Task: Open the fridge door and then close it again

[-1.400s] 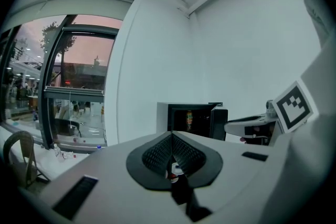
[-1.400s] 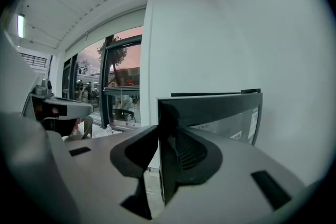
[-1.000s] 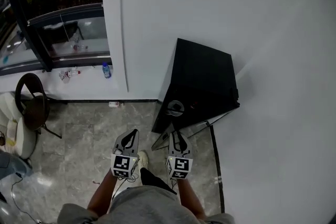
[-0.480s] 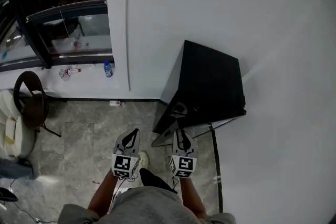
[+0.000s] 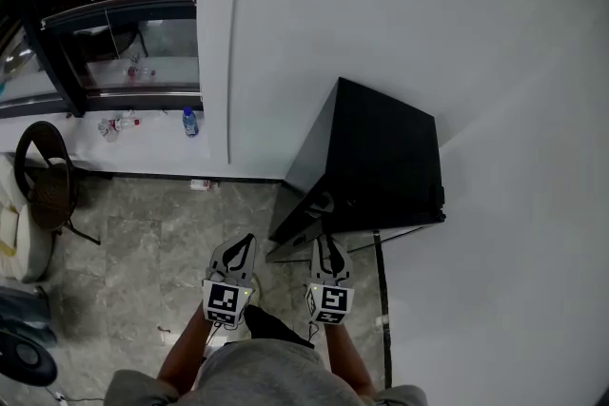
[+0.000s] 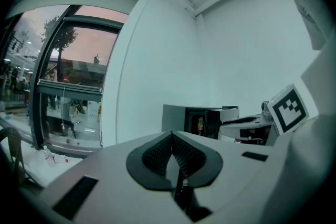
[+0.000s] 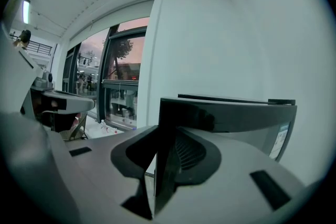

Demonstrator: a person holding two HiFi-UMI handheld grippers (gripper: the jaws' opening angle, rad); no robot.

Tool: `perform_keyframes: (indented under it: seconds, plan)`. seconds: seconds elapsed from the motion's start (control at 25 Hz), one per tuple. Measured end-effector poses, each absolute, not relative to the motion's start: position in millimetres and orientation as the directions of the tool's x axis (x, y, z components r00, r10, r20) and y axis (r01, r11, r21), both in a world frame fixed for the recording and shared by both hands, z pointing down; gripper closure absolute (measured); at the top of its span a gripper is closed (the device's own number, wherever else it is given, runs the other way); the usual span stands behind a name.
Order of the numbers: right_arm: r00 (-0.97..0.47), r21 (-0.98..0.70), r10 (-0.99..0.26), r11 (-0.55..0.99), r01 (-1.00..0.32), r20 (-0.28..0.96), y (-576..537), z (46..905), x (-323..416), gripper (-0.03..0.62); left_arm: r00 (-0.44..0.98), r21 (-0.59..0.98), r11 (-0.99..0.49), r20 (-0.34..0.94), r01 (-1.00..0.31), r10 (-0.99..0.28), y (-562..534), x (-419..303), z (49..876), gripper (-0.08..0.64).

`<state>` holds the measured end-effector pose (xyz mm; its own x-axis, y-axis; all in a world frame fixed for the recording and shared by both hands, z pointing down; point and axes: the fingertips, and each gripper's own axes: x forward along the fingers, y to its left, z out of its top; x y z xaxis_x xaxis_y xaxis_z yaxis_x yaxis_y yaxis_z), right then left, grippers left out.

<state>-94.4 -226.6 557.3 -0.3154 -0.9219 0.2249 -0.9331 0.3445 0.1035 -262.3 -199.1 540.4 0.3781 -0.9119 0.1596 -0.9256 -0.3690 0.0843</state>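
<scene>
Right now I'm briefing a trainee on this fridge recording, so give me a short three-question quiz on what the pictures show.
1. True or false: the left gripper has its fingers closed on the fridge door.
2. What stands between the fingers of the right gripper? A) a water bottle B) the edge of the fridge door C) nothing
3. Fill in: in the left gripper view the inside of the fridge shows, so its door is ___.

Key: 1 false, the left gripper's fingers are together on nothing; 2 B; 3 open.
</scene>
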Motion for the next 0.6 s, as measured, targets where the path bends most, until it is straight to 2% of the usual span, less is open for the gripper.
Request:
perform_keyframes:
  seconds: [0.6]
  plan:
    - [-0.314, 0.155, -0.927, 0.348, -0.925, 0.208, -275.1, 558.4, -104.1, 0.485, 0.431, 0.107, -0.418, 0.147, -0.902, -0.890, -251.0, -250.1, 548.4, 0.555]
